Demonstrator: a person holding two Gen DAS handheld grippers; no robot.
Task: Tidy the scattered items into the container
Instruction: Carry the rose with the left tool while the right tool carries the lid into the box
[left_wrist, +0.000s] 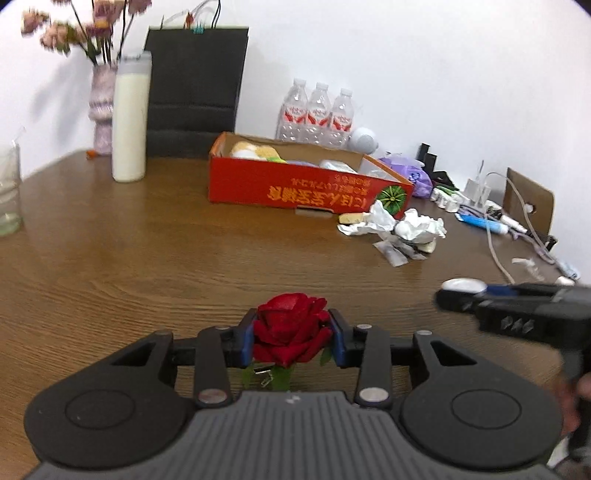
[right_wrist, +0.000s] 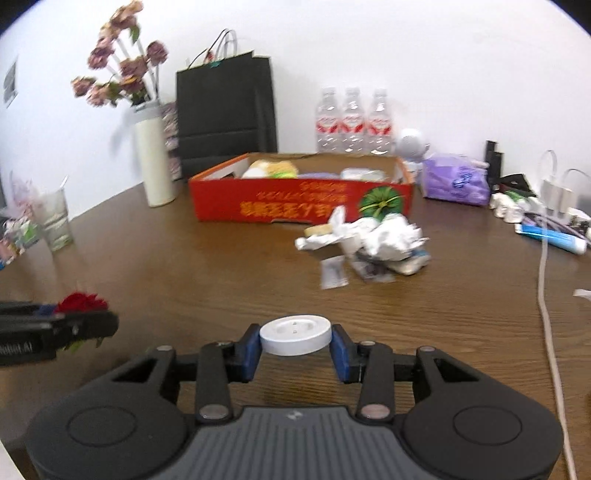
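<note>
Both wrist views low over table (left_wrist: 147, 240), facing wall; share red box (left_wrist: 295, 184), each other's tongs.

Rose (left_wrist: 290, 332): deep red, green leaves. Disc (right_wrist: 294, 334): plain white. Hand-held gripper pads (right_wrist: 251, 350): blue on black fingers. Cardboard box (right_wrist: 299, 201): red-orange, yellow lettering, green melon print. Desk (left_wrist: 147, 258): brown woodgrain. Crumpled paper (right_wrist: 391, 236): white. Tissue pack (right_wrist: 456, 184): purple. Paper bag (left_wrist: 195, 85): black.
</note>
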